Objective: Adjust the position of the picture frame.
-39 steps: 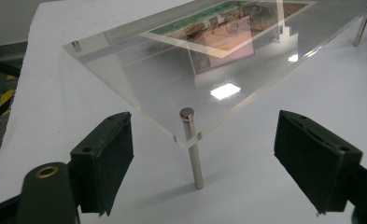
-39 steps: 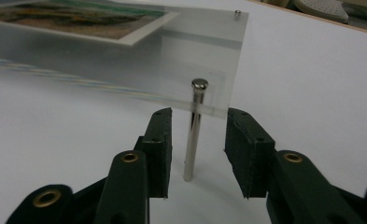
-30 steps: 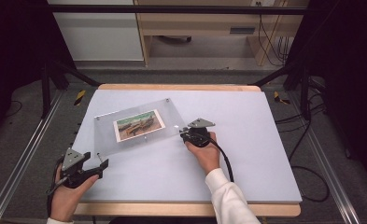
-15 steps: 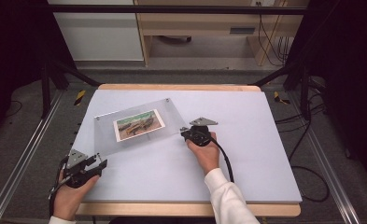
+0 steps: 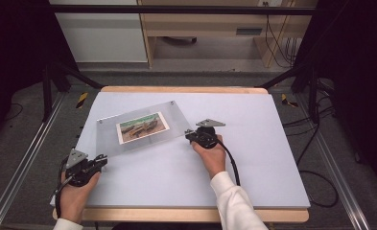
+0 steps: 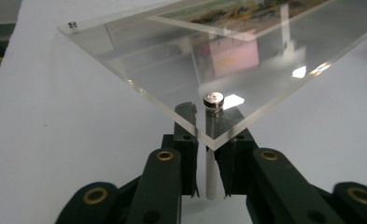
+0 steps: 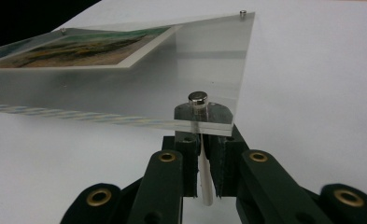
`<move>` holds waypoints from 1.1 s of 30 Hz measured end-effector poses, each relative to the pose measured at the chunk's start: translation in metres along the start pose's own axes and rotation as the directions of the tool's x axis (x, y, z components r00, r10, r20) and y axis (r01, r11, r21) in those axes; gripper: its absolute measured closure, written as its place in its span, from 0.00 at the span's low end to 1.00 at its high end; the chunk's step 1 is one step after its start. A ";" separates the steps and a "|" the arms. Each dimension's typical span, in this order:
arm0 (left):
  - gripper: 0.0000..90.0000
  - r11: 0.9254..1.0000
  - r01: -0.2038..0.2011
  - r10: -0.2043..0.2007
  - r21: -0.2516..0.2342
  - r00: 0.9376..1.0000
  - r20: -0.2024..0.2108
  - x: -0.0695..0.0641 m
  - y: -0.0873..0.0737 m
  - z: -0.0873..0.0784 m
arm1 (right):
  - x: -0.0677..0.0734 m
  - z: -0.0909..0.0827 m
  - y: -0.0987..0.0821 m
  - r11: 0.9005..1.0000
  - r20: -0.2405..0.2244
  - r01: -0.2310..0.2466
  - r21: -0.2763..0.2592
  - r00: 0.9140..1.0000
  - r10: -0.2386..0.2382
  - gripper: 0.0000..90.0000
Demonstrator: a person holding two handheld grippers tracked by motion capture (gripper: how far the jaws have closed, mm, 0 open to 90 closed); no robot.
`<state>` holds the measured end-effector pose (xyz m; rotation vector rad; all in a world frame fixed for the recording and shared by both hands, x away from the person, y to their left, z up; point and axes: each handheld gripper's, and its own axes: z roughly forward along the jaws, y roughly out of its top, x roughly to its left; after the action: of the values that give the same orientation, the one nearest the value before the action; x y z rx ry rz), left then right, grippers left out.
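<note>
High view: clear acrylic photo frame (image 5: 140, 129) lies on the pale tabletop (image 5: 272, 158), left of centre, turned at an angle, with a landscape print (image 5: 143, 128) sandwiched in its middle. Left tongs (image 5: 101, 162) sit at the frame's near-left corner, held by the left hand (image 5: 76, 191). Right tongs (image 5: 190, 136) sit at the frame's near-right corner, held by the right hand (image 5: 209, 153), white sleeve (image 5: 234, 201) behind it.

Left gripper view: left tongs (image 6: 210, 154) have just been closing, and the two black jaws now stand together on a thin white standoff post (image 6: 210, 172) under the frame corner (image 6: 209, 135). A small silver screw cap (image 6: 213, 99) tops that post on the acrylic. The pads appear to press the post, though the acrylic edge partly hides the contact.

Right gripper view: right tongs (image 7: 203, 158) are clamped on the white post (image 7: 206, 182) below the other near corner, silver cap (image 7: 198, 98) above it. Frame sheet (image 7: 125, 93) stretches away to the left, print (image 7: 78, 46) visible through it, another silver cap (image 7: 242, 12) at the far corner.

Frame looks raised off the tabletop on its posts in both gripper views. Wooden tabletop edge (image 5: 176, 214) runs along the near side.
</note>
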<state>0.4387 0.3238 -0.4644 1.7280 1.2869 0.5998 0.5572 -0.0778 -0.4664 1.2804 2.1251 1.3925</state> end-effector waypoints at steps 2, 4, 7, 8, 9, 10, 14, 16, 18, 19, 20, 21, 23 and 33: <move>0.93 1.000 -0.008 0.008 -0.012 1.000 0.000 0.000 0.002 -0.001 | 0.001 -0.001 0.002 1.000 0.000 -0.002 -0.003 1.000 0.002 0.92; 0.93 1.000 -0.009 0.009 -0.021 1.000 -0.001 0.000 0.003 -0.002 | 0.001 -0.001 0.003 1.000 -0.001 -0.010 -0.011 1.000 0.010 0.92; 0.93 1.000 0.009 -0.009 -0.029 1.000 0.005 0.001 0.004 -0.003 | 0.001 -0.001 0.003 1.000 -0.005 -0.012 -0.019 1.000 0.012 0.91; 0.93 0.999 0.015 -0.015 -0.029 1.000 0.007 0.002 0.004 -0.002 | 0.001 -0.001 0.003 1.000 -0.005 -0.011 -0.018 1.000 0.011 0.90; 0.93 0.999 0.027 -0.026 -0.032 1.000 0.009 0.003 0.004 -0.002 | 0.002 0.000 0.003 1.000 -0.005 -0.004 -0.020 1.000 0.004 0.88; 0.93 0.999 0.027 -0.026 -0.032 1.000 0.009 0.003 0.004 -0.002 | 0.002 0.000 0.003 1.000 -0.005 -0.004 -0.020 1.000 0.004 0.88; 0.94 0.998 0.042 -0.042 -0.042 0.999 0.017 0.005 0.005 -0.004 | 0.004 0.006 0.001 0.999 0.019 0.017 -0.038 1.000 -0.016 0.82; 0.94 0.998 0.041 -0.040 -0.048 0.999 0.023 0.004 0.006 -0.005 | 0.005 0.008 0.001 0.998 0.041 0.027 -0.057 0.999 -0.025 0.80; 0.94 0.998 0.039 -0.038 -0.049 0.999 0.025 0.004 0.006 -0.005 | 0.004 0.009 0.001 0.997 0.046 0.030 -0.077 0.999 -0.026 0.80; 0.93 0.998 0.042 -0.041 -0.053 0.999 0.027 0.003 0.006 -0.005 | 0.004 0.010 0.001 0.995 0.046 0.028 -0.092 0.999 -0.024 0.82; 0.93 0.997 0.044 -0.042 -0.056 0.999 0.028 0.004 0.006 -0.006 | 0.004 0.010 0.001 0.994 0.044 0.028 -0.105 0.999 -0.023 0.82; 0.93 0.997 0.045 -0.044 -0.058 0.999 0.031 0.004 0.006 -0.006 | 0.004 0.010 0.001 0.994 0.044 0.028 -0.105 0.999 -0.023 0.82; 0.94 0.997 0.043 -0.042 -0.058 0.999 0.029 0.004 0.007 -0.006 | 0.004 0.012 0.002 0.993 0.033 0.031 -0.110 0.999 -0.028 0.84; 0.93 0.998 0.030 -0.029 -0.055 0.999 0.020 0.002 0.006 -0.004 | 0.006 0.012 0.005 0.995 0.031 0.027 -0.098 0.999 -0.024 0.93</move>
<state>0.4392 0.3268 -0.4572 1.6633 1.2687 0.5946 0.5647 -0.0654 -0.4671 1.2243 2.0197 1.4400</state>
